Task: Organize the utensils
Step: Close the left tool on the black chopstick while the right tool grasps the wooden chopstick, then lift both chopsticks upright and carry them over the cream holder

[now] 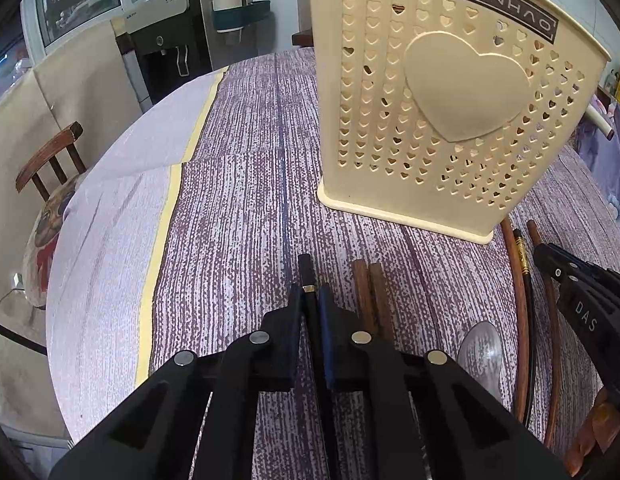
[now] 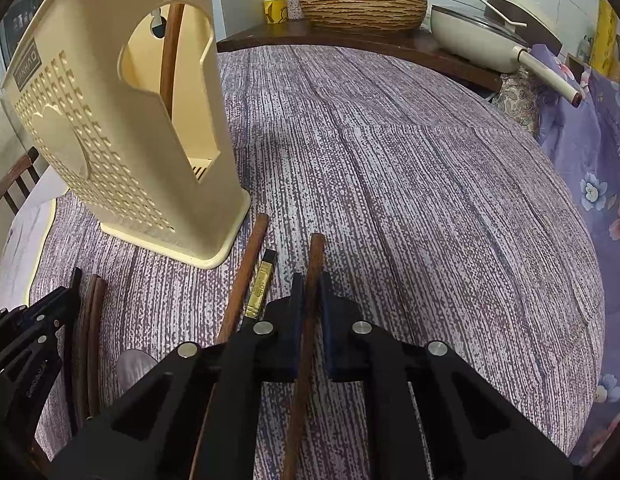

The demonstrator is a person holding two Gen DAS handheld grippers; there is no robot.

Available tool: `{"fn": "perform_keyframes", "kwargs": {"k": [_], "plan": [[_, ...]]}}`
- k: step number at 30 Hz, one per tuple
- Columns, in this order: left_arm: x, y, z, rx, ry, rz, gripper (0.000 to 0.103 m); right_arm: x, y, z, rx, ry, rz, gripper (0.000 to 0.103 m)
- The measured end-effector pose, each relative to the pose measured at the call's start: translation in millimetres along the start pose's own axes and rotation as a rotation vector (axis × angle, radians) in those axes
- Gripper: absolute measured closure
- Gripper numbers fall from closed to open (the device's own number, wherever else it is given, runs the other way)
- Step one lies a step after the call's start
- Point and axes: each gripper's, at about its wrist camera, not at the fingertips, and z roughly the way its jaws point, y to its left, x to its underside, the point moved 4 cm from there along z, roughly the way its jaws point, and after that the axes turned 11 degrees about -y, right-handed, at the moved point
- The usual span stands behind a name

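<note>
Flanking a black chopstick point(image 1: 306, 276), left gripper point(image 1: 310, 300) fingers narrowly parted, right gripper point(image 2: 310, 292) likewise around a brown chopstick point(image 2: 315, 256)

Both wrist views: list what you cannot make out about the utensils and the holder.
- Left gripper, left wrist view: its fingers cover most of the black chopstick.
- Spoon, left wrist view: the handle is cut off by the gripper body.
- Cream holder, right wrist view: its walls hide all contents but one brown chopstick.

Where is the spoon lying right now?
In the left wrist view the spoon lies on the tablecloth at lower right, between a brown chopstick pair and a long brown chopstick.
</note>
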Motion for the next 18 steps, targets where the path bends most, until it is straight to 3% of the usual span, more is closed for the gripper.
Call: {"fn": "perform_keyframes", "kwargs": {"k": [9, 18], "plan": [[-2.2, 9.4, -1.8, 0.047, -0.002, -0.053, 0.094, -3.4, -9.5, -7.7, -0.101, -0.018, 0.093, 0.095], [-21.7, 18.8, -48.7, 0.147, -0.123, -0.101, 0.094, -20.4, -25.0, -60.1, -0.255, -0.121, 0.182, 0.095]]}}
